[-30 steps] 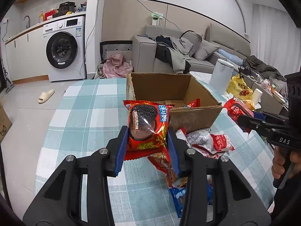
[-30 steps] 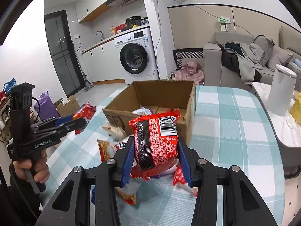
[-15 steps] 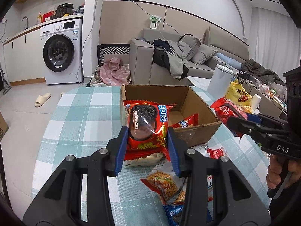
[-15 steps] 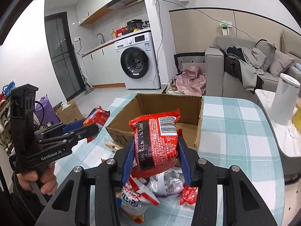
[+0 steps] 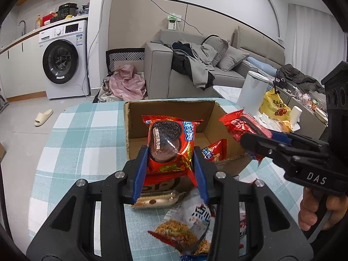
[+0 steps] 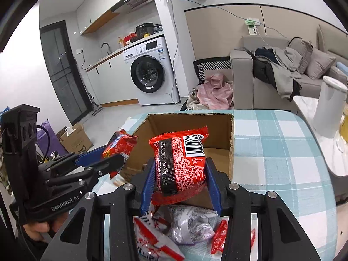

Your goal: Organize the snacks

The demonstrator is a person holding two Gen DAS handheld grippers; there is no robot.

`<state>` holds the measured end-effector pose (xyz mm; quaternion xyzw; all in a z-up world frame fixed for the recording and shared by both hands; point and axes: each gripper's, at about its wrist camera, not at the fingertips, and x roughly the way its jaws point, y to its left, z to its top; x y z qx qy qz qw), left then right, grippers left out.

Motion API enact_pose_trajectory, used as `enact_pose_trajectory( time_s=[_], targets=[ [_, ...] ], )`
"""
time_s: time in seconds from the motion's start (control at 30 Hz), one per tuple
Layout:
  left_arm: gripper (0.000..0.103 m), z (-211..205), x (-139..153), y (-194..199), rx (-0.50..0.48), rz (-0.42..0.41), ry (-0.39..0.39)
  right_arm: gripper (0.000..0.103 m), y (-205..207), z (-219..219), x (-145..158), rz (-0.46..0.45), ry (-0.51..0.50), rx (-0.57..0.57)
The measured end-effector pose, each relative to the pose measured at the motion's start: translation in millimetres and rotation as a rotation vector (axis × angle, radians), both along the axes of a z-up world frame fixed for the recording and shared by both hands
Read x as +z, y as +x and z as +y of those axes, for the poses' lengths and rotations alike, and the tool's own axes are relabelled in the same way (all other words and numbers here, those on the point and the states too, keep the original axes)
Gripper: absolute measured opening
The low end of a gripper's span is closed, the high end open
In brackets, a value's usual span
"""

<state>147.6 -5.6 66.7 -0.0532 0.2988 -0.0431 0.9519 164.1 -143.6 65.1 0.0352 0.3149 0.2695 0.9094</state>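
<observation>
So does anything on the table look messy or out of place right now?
Yes. Loose snack packets lie jumbled on the tablecloth in front of the box, some overlapping. The box's near wall looks bent and ragged.

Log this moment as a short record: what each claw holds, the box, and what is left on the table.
left claw: shut on Oreo cookie packet, held upright in front of the box
right claw: shut on red snack packet, barcode side facing the camera
cardboard box: open, on the checked tablecloth
box contents: at least one small red packet
left on table: noodle snack packet, grey-white packet, among other loose packets before the box
</observation>
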Motion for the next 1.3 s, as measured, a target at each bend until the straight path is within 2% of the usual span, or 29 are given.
enact_pose_trajectory(
  time_s=[0.7,1.03,1.3],
  targets=[
    [0.037,-1.3,-26.0,64.2,0.019,0.075,0.043,0.044,46.3,13.1,-7.7,0.039,-0.016,-0.055],
    [0.037,-5.9,-43.4,75.9,0.016,0.107,0.063,0.044,63.5,31.3,-28.1,0.08,-0.085,-0.046],
    [0.038,-11.4,-45.0,84.3,0.025,0.139,0.07,0.044,71.6,34.3,-33.6,0.105,-0.08,-0.045]
  ],
)
